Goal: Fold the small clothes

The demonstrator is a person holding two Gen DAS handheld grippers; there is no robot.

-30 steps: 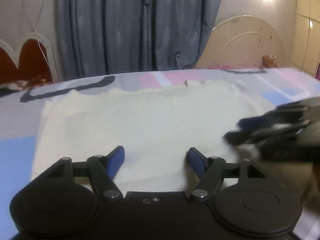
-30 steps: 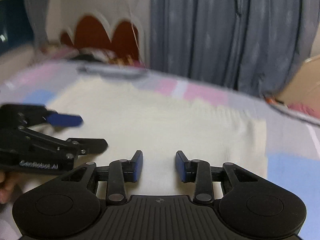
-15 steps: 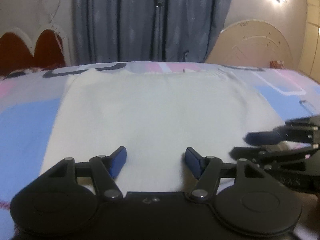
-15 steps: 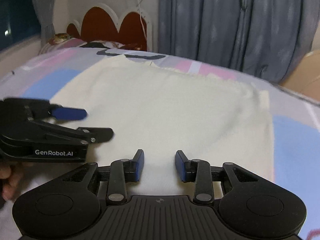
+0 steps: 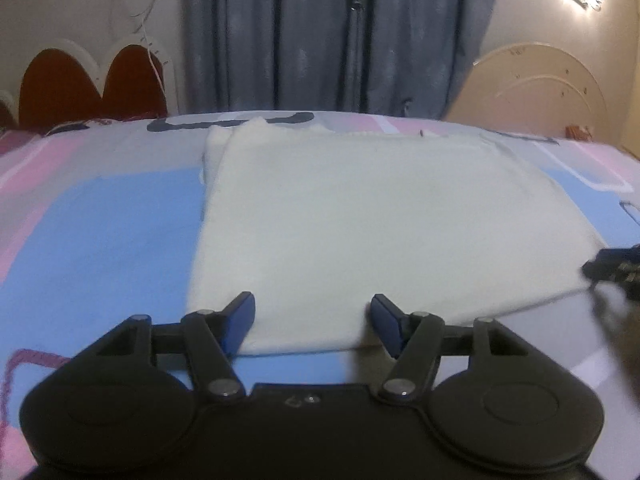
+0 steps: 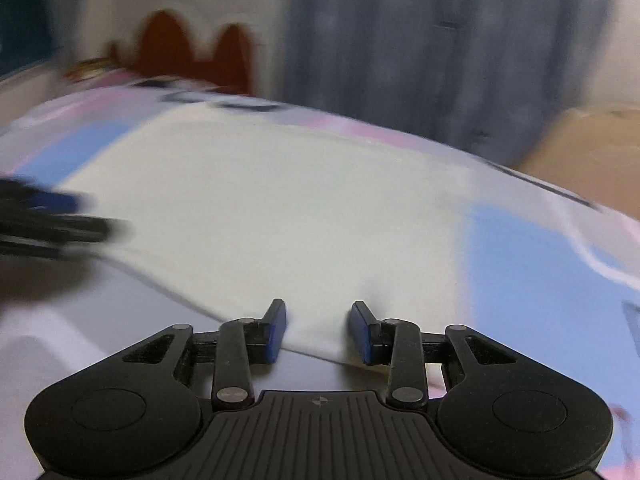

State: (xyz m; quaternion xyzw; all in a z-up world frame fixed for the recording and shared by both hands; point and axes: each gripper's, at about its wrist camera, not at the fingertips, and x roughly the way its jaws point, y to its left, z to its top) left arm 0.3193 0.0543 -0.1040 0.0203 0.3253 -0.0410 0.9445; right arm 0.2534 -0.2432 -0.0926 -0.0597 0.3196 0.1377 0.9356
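Left gripper (image 5: 313, 322) down low, blue fingers (image 5: 240, 316) wide apart, nothing pinched. Right gripper (image 6: 319, 330) fingers apart too, over the near edge of cream cloth (image 5: 380, 224). Cloth flat on the bedsheet (image 5: 112, 224). Farther back, grey curtain (image 5: 340, 36).

The right wrist view is smeared all over. The left gripper (image 6: 60, 220) is a dark blur, cut off beside the cream cloth (image 6: 280, 208). The right gripper (image 5: 616, 268) is cut off beside that cloth.
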